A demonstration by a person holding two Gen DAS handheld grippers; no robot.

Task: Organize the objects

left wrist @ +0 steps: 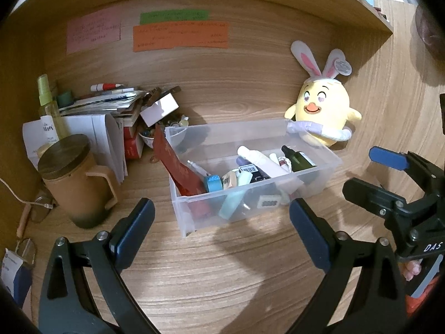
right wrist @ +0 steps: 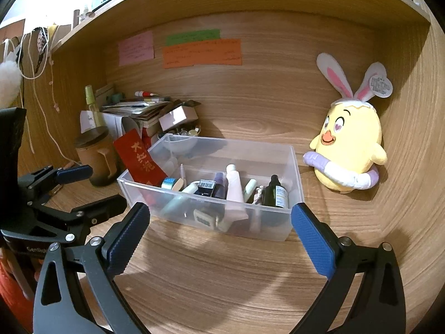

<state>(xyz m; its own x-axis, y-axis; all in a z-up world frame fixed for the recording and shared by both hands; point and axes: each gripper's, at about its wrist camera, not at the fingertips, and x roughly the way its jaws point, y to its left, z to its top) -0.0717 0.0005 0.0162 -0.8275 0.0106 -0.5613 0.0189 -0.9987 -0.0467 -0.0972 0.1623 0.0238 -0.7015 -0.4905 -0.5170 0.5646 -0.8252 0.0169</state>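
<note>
A clear plastic bin [left wrist: 331, 157] [right wrist: 294, 167] stands on the wooden desk and holds tubes, a dark green dropper bottle [left wrist: 299, 158] [right wrist: 275, 192], a blue tape roll [left wrist: 212, 182] and a red packet [left wrist: 178, 167] [right wrist: 139, 158]. My left gripper [left wrist: 222, 228] is open and empty, just in front of the bin; it shows at the left of the right wrist view [right wrist: 91, 186]. My right gripper [right wrist: 219, 233] is open and empty, in front of the bin; it shows at the right of the left wrist view [left wrist: 372, 172].
A yellow chick plush [left wrist: 322, 108] [right wrist: 347, 144] with rabbit ears sits right of the bin. A brown lidded mug [left wrist: 73, 183] [right wrist: 96, 158], a spray bottle [left wrist: 48, 105], stacked papers and boxes [left wrist: 111, 114] crowd the back left. Sticky notes [left wrist: 180, 34] hang on the back wall.
</note>
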